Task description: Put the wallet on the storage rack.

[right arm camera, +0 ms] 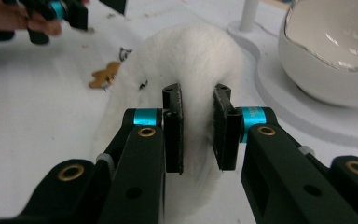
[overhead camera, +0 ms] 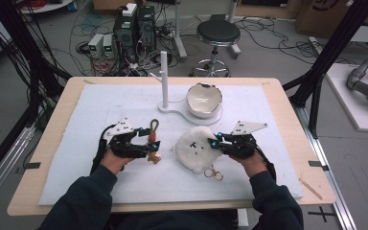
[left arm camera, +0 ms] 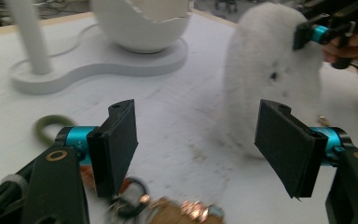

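Observation:
A white fluffy plush with a small stitched face (overhead camera: 191,146) lies on the white mat in front of me. My right gripper (right arm camera: 198,100) is shut on its edge, fur bulging between the two jaws; the high view shows this gripper (overhead camera: 216,142) at the plush's right side. Two gold key rings (overhead camera: 213,174) lie just below the plush. My left gripper (left arm camera: 196,144) stands open a little left of the plush (left arm camera: 265,79), touching nothing. Beneath it lie a brown charm (left arm camera: 177,212) and a green loop (left arm camera: 51,123).
A white cracked-egg bowl (overhead camera: 203,99) sits on a white stand base (overhead camera: 177,112) with an upright peg (overhead camera: 163,76) behind the plush. The white mat (overhead camera: 100,100) covers most of the wooden table. A stool, computers and cables stand on the floor beyond.

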### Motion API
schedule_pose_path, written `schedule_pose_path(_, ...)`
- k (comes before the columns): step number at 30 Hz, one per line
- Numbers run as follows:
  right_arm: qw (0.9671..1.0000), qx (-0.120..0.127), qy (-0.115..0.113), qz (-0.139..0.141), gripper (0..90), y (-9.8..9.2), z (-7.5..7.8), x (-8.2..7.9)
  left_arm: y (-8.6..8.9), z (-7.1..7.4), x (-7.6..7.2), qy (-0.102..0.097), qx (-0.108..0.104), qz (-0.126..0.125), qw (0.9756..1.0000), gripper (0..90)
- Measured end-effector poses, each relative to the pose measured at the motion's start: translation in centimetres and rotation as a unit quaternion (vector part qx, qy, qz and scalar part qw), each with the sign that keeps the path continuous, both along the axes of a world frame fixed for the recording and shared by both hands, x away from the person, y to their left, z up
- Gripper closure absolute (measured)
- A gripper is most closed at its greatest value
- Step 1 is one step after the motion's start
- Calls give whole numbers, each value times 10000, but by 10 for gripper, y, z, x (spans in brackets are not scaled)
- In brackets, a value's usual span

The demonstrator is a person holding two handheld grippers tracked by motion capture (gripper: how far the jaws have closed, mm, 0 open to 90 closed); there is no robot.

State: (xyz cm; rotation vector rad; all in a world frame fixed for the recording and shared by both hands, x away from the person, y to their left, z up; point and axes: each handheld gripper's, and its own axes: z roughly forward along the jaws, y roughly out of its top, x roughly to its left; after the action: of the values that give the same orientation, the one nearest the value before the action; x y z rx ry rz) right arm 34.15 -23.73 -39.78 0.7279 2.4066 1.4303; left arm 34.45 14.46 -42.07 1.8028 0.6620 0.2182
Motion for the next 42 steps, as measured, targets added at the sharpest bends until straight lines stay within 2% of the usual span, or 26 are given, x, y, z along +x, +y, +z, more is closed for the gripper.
schedule_pose_path(2, 9999, 109, -77, 82, 776, 4, 3, -1, -10, 0, 0, 40, -23, -166, 9999, 288)
schedule_pose_path(3, 9996, 188, -100, 184, 776, 7, 5, -2, -19, -1, 0, 14, 25, -330, 9995, 284)
schedule_pose_path(7, 9990, 305, -137, 303, 776, 12, 7, -3, -29, -3, -1, 69, 96, -496, 9987, 288)
schedule_pose_path(11, 9984, 361, -176, 393, 775, 17, 9, -4, -34, -4, -2, 112, 226, -788, 9966, 511)
schedule_pose_path(13, 9983, 350, -160, 445, 775, 20, 8, -4, -34, -4, -3, 107, 325, -832, 9959, 636)
schedule_pose_path(15, 9984, 290, -176, 461, 772, 21, 8, -3, -33, -3, -3, 121, 353, -839, 9958, 709)
schedule_pose_path(17, 9987, 272, -133, 421, 757, 21, 7, -3, -32, -1, -4, 56, 283, -850, 9960, 750)
schedule_pose_path(18, 9990, 280, -94, 329, 701, 20, 6, -2, -31, 0, -5, 11, 233, -853, 9961, 769)
schedule_pose_path(19, 9990, 280, -94, 329, 701, 20, 6, -2, -29, 1, -5, -34, 174, -832, 9964, 769)
schedule_pose_path(21, 9993, 328, -67, 160, 559, 18, 4, 1, -26, 3, -5, -143, 74, -801, 9967, 781)
schedule_pose_path(22, 9993, 370, 40, 88, 508, 16, 3, 2, -25, 4, -5, -179, 7, -790, 9967, 784)
schedule_pose_path(26, 9983, 500, 302, -58, 421, 7, -4, 8, -19, 9, -6, -345, -273, -757, 9962, 787)
schedule_pose_path(30, 9963, 608, 610, 35, 400, 4, -10, 12, -18, 11, -7, -481, -376, -791, 9950, 787)
schedule_pose_path(33, 9923, 703, 976, 290, 405, 8, -14, 14, -19, 11, -8, -517, -413, -849, 9942, 787)
schedule_pose_path(35, 9903, 644, 1144, 446, 478, 12, -16, 14, -20, 11, -8, -519, -380, -867, 9942, 787)
schedule_pose_path(37, 9904, 578, 1102, 608, 613, 14, -15, 13, -20, 10, -7, -471, -312, -838, 9949, 784)
schedule_pose_path(39, 9915, 578, 978, 639, 698, 13, -13, 11, -20, 8, -6, -387, -229, -784, 9959, 779)
schedule_pose_path(40, 9914, 669, 905, 663, 731, 10, -10, 10, -20, 7, -5, -343, -166, -769, 9963, 773)
schedule_pose_path(42, 9922, 687, 816, 646, 740, 10, -9, 9, -23, 5, -5, -283, 26, -727, 9969, 770)
